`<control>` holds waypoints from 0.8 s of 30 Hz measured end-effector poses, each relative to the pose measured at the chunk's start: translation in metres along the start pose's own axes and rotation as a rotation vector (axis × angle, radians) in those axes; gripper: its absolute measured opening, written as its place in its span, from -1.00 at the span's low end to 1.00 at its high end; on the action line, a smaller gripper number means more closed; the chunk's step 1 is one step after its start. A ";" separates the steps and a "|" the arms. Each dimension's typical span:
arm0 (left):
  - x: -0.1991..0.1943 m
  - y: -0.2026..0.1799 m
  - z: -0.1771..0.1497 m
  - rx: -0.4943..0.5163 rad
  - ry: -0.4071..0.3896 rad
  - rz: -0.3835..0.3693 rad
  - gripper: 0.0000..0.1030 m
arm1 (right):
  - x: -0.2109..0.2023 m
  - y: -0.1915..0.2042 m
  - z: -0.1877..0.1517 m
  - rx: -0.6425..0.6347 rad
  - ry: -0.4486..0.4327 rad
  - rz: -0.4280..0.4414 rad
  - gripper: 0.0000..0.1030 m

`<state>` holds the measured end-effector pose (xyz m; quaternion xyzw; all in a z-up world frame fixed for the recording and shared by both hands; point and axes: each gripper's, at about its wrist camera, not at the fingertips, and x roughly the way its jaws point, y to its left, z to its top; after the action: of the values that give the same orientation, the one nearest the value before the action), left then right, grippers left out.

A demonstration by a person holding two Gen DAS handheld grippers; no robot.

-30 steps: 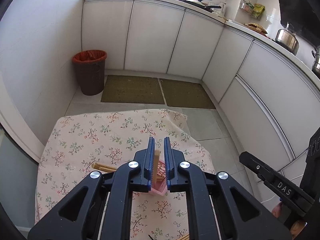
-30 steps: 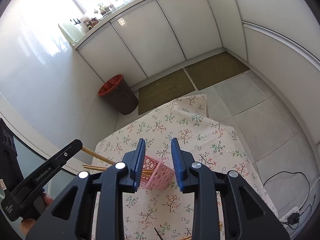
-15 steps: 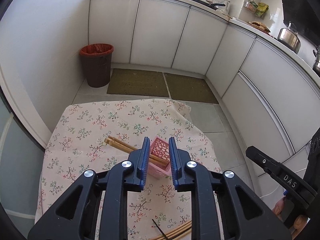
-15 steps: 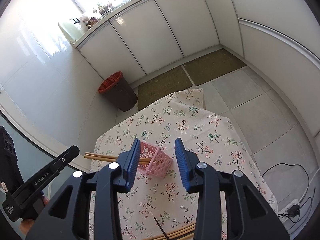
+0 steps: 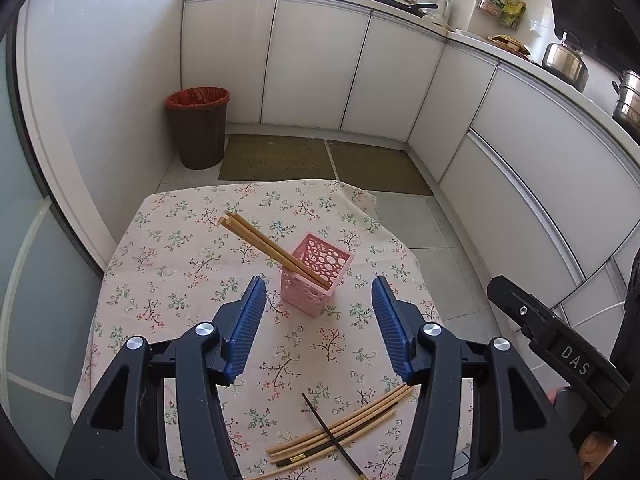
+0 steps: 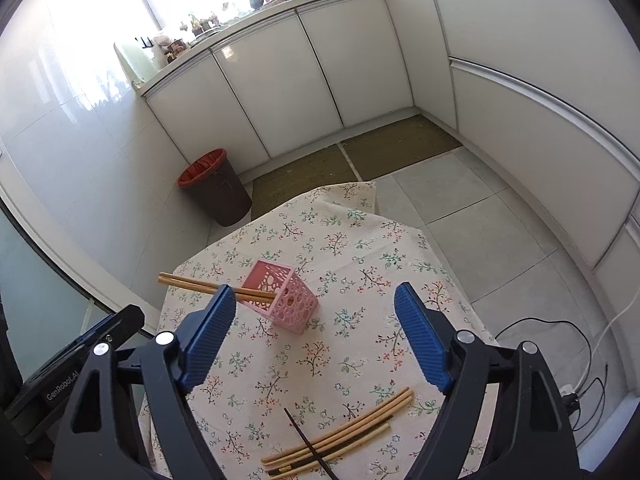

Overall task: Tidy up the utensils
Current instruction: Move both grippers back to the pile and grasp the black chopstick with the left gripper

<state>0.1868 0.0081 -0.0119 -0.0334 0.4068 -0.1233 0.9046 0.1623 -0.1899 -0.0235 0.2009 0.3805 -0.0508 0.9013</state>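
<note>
A pink perforated holder (image 5: 316, 276) (image 6: 286, 300) stands on the flowered tablecloth (image 5: 180, 256) (image 6: 360, 280). Wooden chopsticks (image 5: 264, 242) (image 6: 208, 286) lean out of it to the left. Several loose chopsticks (image 5: 344, 432) (image 6: 340, 432), light and dark, lie in a pile near the table's front edge. My left gripper (image 5: 318, 322) hangs above the cloth on the near side of the holder, its jaws opening with nothing between them. My right gripper (image 6: 314, 326) is also back from the holder, its jaws opening wide and empty.
A brown bin with a red liner (image 5: 198, 128) (image 6: 216, 186) stands on the floor beyond the table. Two floor mats (image 5: 320, 162) lie before the white cabinets (image 5: 320, 64). Cables and a socket (image 6: 572, 392) lie on the floor at the right.
Both grippers have let go of the pink holder, drawn back toward the near side and opened. The loose chopstick pile has come into view below them.
</note>
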 end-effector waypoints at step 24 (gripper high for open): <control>0.091 0.026 -0.093 -0.136 0.386 0.097 0.76 | 0.027 -0.070 -0.120 -0.277 0.096 -0.448 0.87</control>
<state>0.1811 0.0147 -0.1438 -0.0506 0.5809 -0.0557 0.8105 0.0842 -0.2043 -0.1414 -0.0115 0.4613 -0.1867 0.8673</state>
